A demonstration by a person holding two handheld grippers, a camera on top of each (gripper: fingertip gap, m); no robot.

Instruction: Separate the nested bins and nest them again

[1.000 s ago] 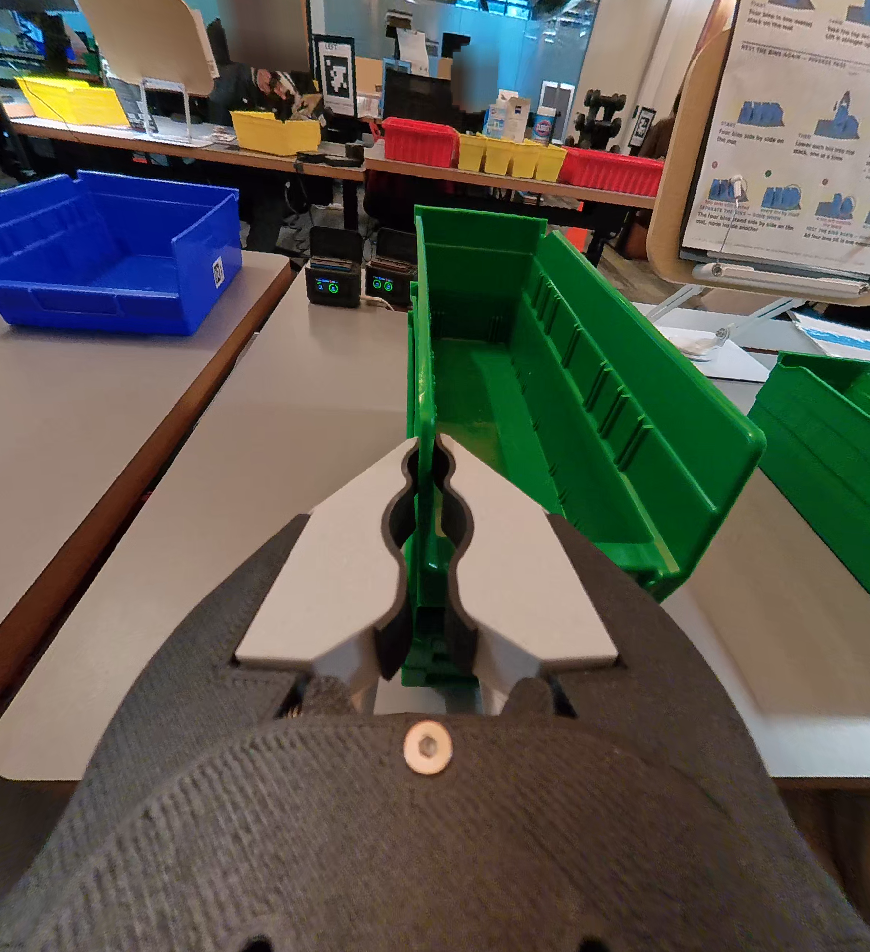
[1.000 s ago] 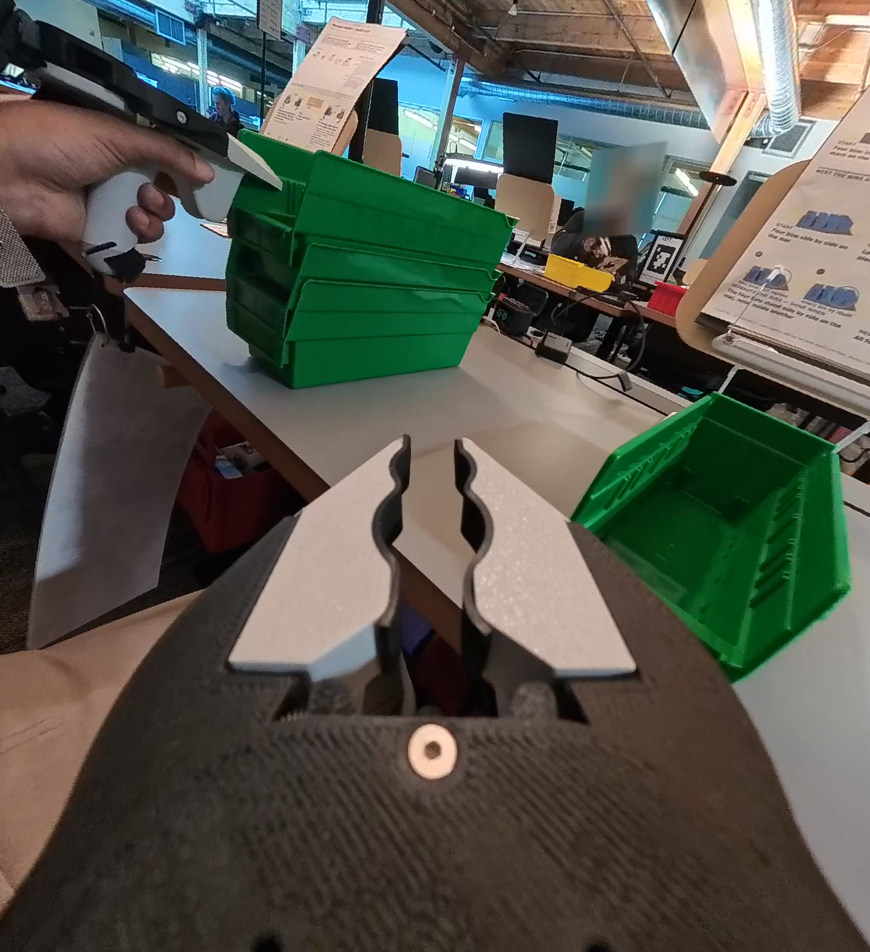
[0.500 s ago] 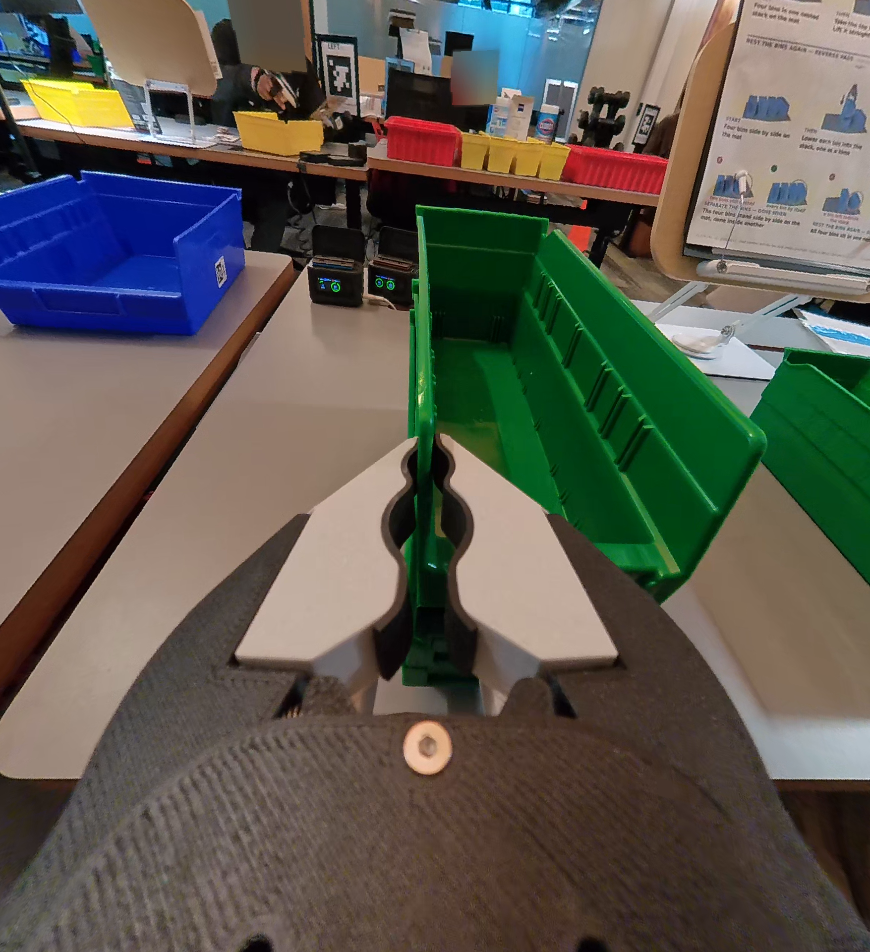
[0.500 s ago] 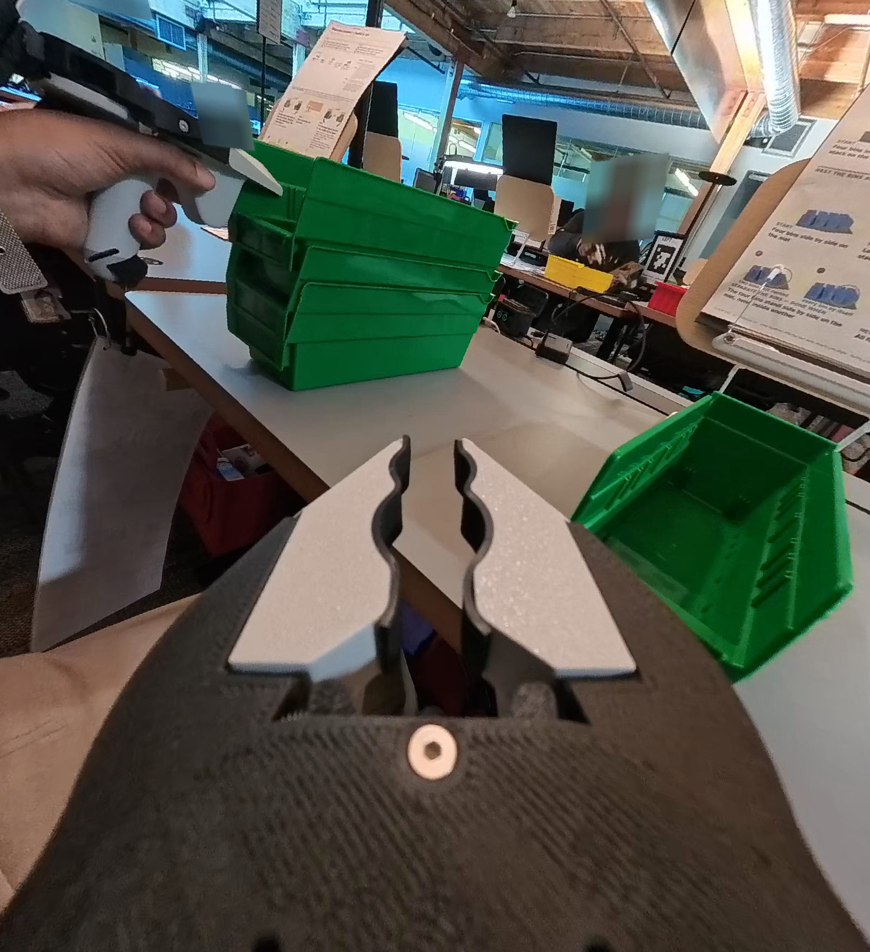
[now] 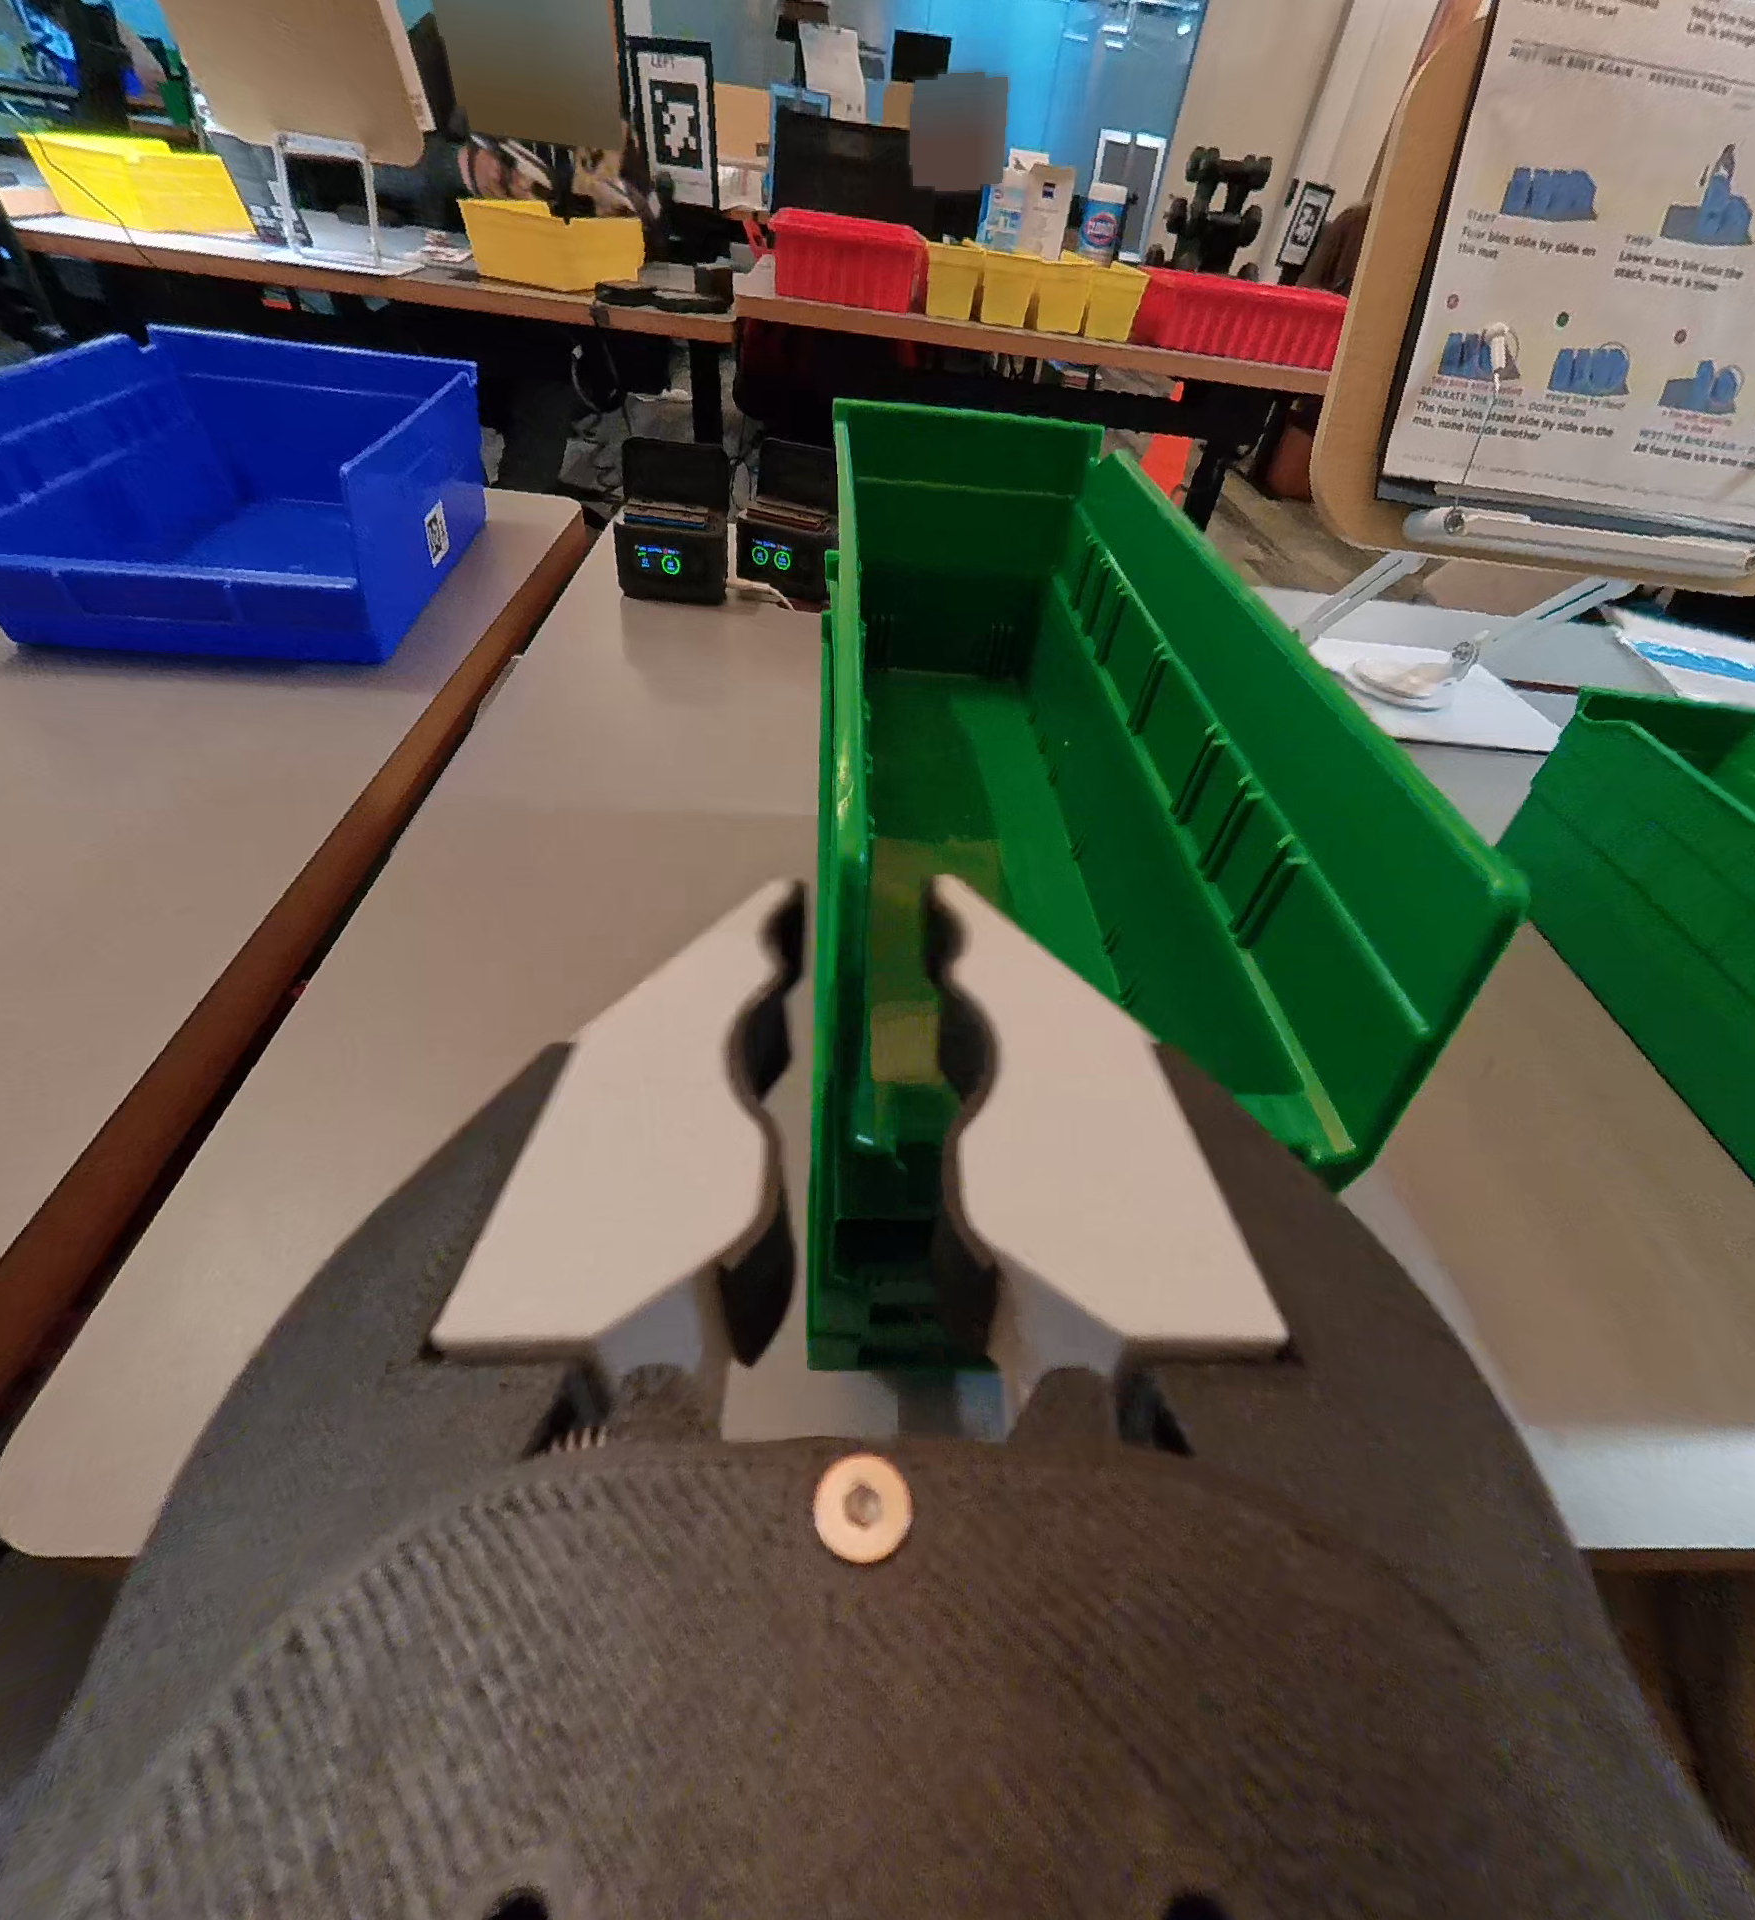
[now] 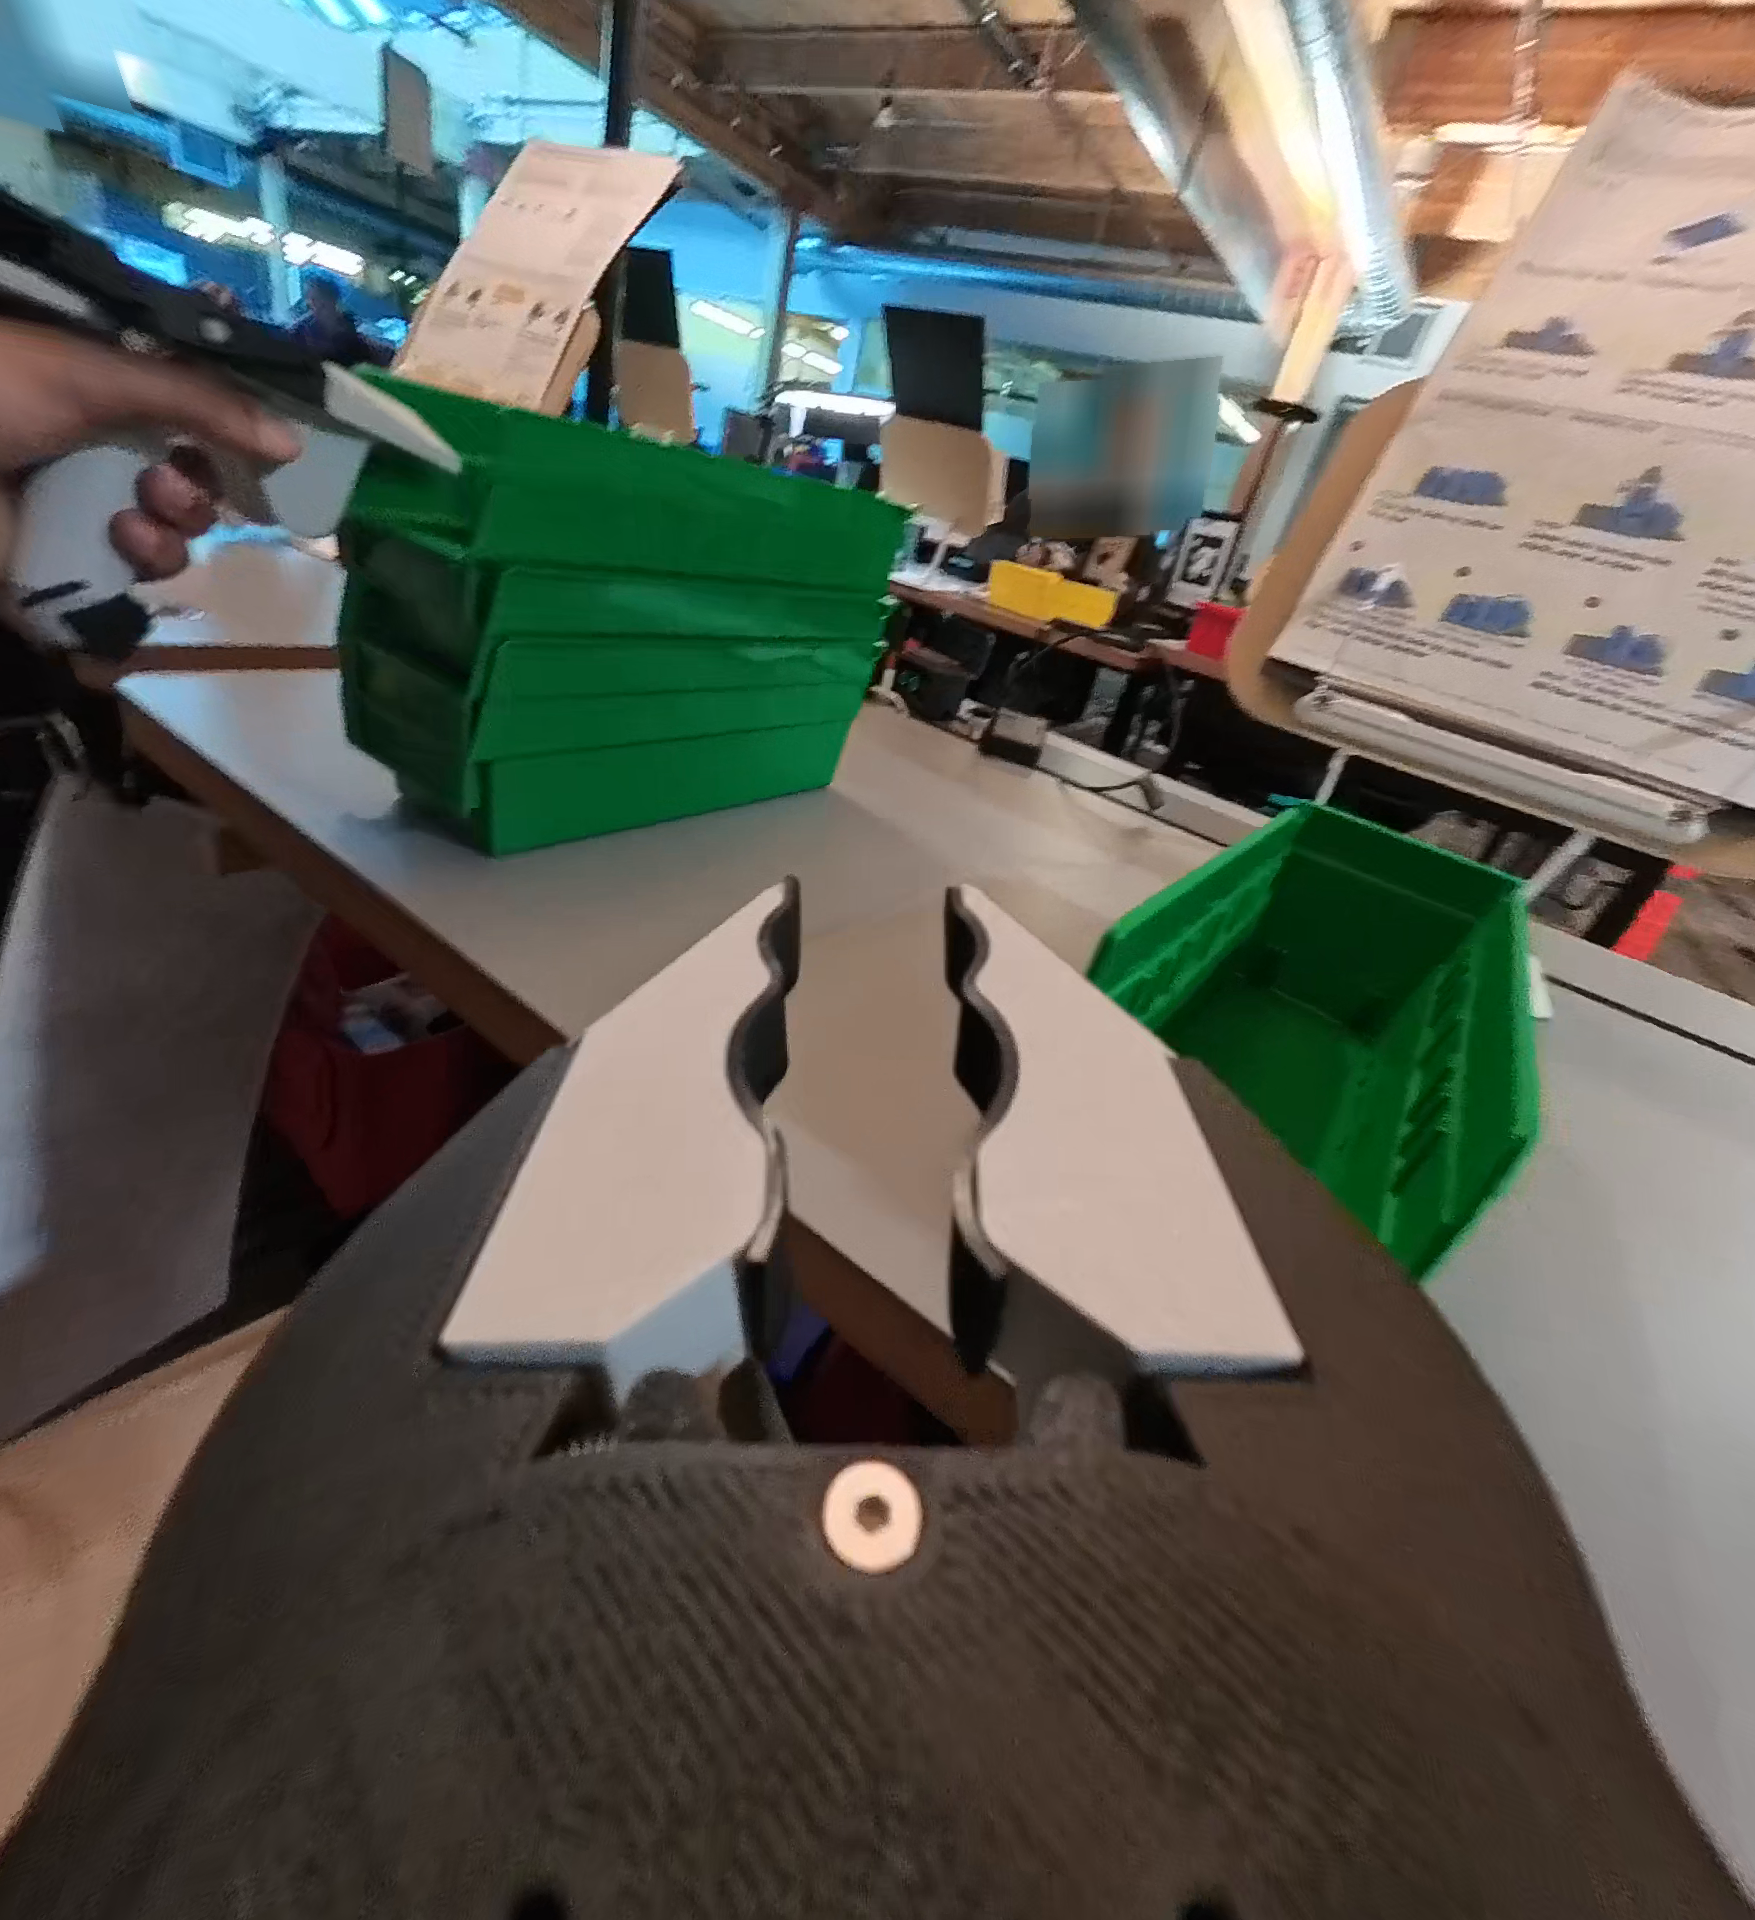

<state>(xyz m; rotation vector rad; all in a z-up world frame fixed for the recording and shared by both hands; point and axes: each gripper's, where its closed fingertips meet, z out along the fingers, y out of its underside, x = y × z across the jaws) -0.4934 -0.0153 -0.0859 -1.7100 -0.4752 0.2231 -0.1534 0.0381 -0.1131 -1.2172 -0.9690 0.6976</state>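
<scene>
Three green bins sitting nested as a stack [image 6: 634, 634] near the front edge of the grey table [image 6: 956, 831]. Left gripper [image 5: 865, 894] straddling the stack's near wall, fingers apart — gap showing on both sides, not clamping. A hand [image 6: 73, 436] is holding that gripper's grip. Right gripper [image 6: 868, 904] hanging empty, fingers parted, over the table edge. Fourth green bin [image 6: 1372, 1029] lying tipped on its side, well apart from the stack. Blue bin [image 5: 198, 499] sitting on the neighbouring table.
</scene>
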